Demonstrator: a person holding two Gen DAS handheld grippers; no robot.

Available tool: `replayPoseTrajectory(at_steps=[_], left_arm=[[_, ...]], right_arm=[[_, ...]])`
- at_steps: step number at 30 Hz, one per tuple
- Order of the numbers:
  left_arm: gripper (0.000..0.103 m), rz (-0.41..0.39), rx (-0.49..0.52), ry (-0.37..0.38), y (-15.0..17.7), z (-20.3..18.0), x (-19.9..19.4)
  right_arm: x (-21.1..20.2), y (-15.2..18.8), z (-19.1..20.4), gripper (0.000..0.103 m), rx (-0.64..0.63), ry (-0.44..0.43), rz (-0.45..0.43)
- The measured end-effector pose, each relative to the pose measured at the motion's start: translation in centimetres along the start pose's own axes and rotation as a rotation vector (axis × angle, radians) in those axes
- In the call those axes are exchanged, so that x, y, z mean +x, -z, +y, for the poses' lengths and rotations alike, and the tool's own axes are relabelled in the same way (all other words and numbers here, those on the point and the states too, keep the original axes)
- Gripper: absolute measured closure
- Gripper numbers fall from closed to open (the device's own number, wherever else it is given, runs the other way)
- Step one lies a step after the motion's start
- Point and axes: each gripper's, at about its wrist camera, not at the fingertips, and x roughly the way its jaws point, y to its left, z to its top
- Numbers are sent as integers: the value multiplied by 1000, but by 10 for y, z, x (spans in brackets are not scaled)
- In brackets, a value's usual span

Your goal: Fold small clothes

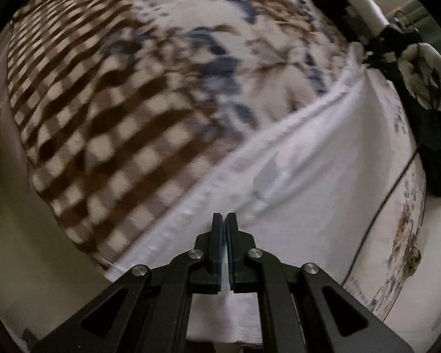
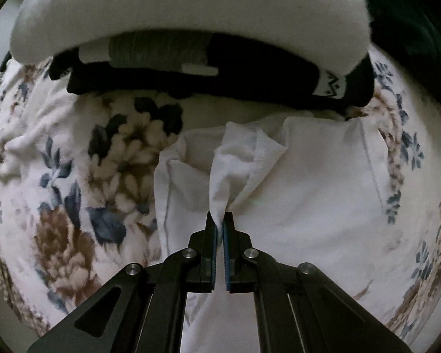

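Right hand-held gripper (image 2: 220,223) pinches white garment (image 2: 323,182) by a thin fold at 12 o'clock: may slip. Left hand-held gripper (image 1: 224,220) pressed together, empty.

A bed (image 1: 208,8) is carrying everything, covered in a floral blanket (image 2: 73,176) with a brown checked section (image 1: 82,117). A white garment (image 1: 308,176) is lying on it, and black and white clothes (image 2: 220,73) are sitting just beyond.
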Motion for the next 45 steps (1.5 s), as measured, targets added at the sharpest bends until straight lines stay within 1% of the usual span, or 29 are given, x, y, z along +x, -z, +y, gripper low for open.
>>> replayPoseTrajectory(at_steps=[2,4,5,6,7,8,9,11,12,14,16,17,18,19,20,22,24,28,30,33,34,36,37,38,39,41,42,44,45], left_arm=[[102,24,-8,4,-5,16,3],[102,41,-45,62,-12,35,-2],[101,38,-57,82,-14,43,-8],[100,40,-54,112,-16,48,-14],[99,46,-44,141,-17,51,-17],[93,56,-29,161,-17,51,-22],[82,65,-10,173,-17,48,-25],[64,84,69,216,-13,35,-30],[59,94,110,218,-12,26,-31],[58,118,169,236,-8,13,-28],[58,156,239,216,-2,-3,-15],[58,164,266,200,-4,-9,-8],[61,176,306,164,-1,-15,3],[69,173,320,144,0,-18,7],[102,154,335,128,2,-20,9],[103,100,367,112,5,-25,4],[103,73,368,97,5,-24,-3],[103,45,323,58,-1,-7,-14],[103,31,311,38,-7,5,-16],[103,21,311,23,-6,18,-24],[103,28,305,44,-7,20,-27],[102,67,251,147,-5,20,-29],[98,102,237,185,-4,18,-26],[88,129,244,194,-2,16,-21],[68,144,255,186,1,13,-17],[48,173,269,183,6,4,-3],[48,189,278,178,7,0,6],[50,201,312,128,11,-10,18],[65,172,340,88,13,-15,21]], right_arm=[[4,1,4,99,2,20,-3],[6,2,2,97,6,-9,21],[3,4,0,90,3,-40,37],[-2,9,-5,70,3,-80,53],[-13,18,-13,60,7,-128,55],[-25,29,-19,50,8,-160,43],[-44,46,-27,50,1,-189,22],[-68,78,-38,50,-15,-196,7],[-79,100,-45,50,-20,-200,5],[-95,147,-62,50,-15,-209,15],[-100,200,-78,50,-5,-195,34],[-98,225,-83,50,5,-191,45],[-92,252,-90,50,31,-195,77],[-83,281,-98,50,74,-220,120],[-72,309,-104,50,124,-247,162],[-50,357,-114,50,206,-283,233],[-29,401,-120,50,280,-321,286],[-7,458,-120,50,324,-328,310],[-2,477,-118,50,345,-348,321],[-1,499,-116,50,373,-366,306],[-1,503,-115,50,378,-369,301],[-2,507,-114,50,388,-377,297],[-3,508,-114,50,389,-378,292],[-4,508,-116,50,385,-377,288],[-5,510,-116,50,381,-375,285],[-5,511,-116,50,382,-383,284],[-5,507,-117,50,383,-385,287],[-5,503,-120,50,380,-385,294],[-4,504,-119,50,378,-382,295]])
